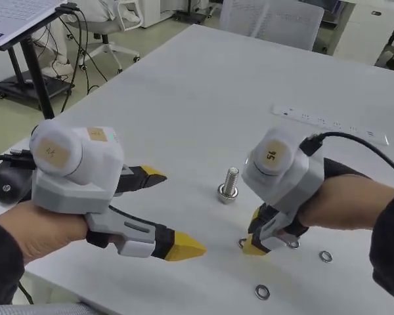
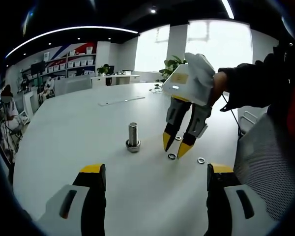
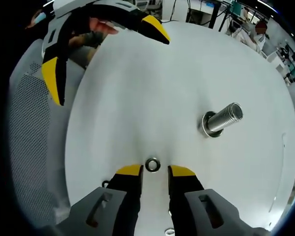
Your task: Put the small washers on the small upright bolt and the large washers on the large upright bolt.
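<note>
Count: 1 upright bolt [image 1: 230, 183], 4 loose washers [image 1: 262, 291].
All four washers lay near the bolt, to its right in head view.

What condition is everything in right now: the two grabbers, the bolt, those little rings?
left gripper, open, holding nothing.
right gripper, open, tips straddling a washer.
that washer, flat on the table, not gripped.
bolt, upright on the table.
loose washers, flat on the table, off the bolt.

Left gripper [image 1: 176, 211], right gripper [image 1: 251, 244]: grey shells, yellow-tipped fingers [image 1: 184, 246]; dark sleeves [image 1: 0, 266].
</note>
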A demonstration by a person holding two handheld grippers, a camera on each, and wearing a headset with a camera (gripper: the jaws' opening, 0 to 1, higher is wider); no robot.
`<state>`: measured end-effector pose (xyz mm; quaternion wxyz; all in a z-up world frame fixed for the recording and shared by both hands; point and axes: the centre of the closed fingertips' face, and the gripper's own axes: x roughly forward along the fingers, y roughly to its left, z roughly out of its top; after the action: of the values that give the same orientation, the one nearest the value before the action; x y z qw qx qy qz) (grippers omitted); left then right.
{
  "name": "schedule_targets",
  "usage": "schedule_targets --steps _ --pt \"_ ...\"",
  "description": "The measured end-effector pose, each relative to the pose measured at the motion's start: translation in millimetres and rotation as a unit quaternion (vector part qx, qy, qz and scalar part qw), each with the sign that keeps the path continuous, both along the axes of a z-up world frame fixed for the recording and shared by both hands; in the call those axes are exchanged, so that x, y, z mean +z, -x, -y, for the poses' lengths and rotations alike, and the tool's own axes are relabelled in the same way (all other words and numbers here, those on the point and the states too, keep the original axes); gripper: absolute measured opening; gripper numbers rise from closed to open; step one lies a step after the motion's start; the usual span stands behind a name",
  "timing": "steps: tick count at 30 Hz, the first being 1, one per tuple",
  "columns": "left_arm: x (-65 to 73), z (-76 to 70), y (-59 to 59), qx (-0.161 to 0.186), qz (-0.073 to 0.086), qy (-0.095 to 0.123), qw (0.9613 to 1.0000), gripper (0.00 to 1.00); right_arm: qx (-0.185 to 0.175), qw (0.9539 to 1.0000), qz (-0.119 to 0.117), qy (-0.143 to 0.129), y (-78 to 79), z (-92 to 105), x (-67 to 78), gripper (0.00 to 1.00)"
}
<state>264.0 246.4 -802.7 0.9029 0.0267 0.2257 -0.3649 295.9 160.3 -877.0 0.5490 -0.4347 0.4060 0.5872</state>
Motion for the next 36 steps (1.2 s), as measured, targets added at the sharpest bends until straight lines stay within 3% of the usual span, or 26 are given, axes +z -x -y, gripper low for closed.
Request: schedule_targets --steps 12,36 --pt "0.8 0.4 0.2 -0.002 -0.001 0.001 1.0000 0.85 0.012 0.9998 0.012 0.007 4.9 -1.3 -0.4 0.17" --pt "3.1 1.1 0.7 -0.008 0.001 -0.002 1.0000 0.84 0.006 1.0000 0.002 0.006 2.4 -2.0 0.7 0.14"
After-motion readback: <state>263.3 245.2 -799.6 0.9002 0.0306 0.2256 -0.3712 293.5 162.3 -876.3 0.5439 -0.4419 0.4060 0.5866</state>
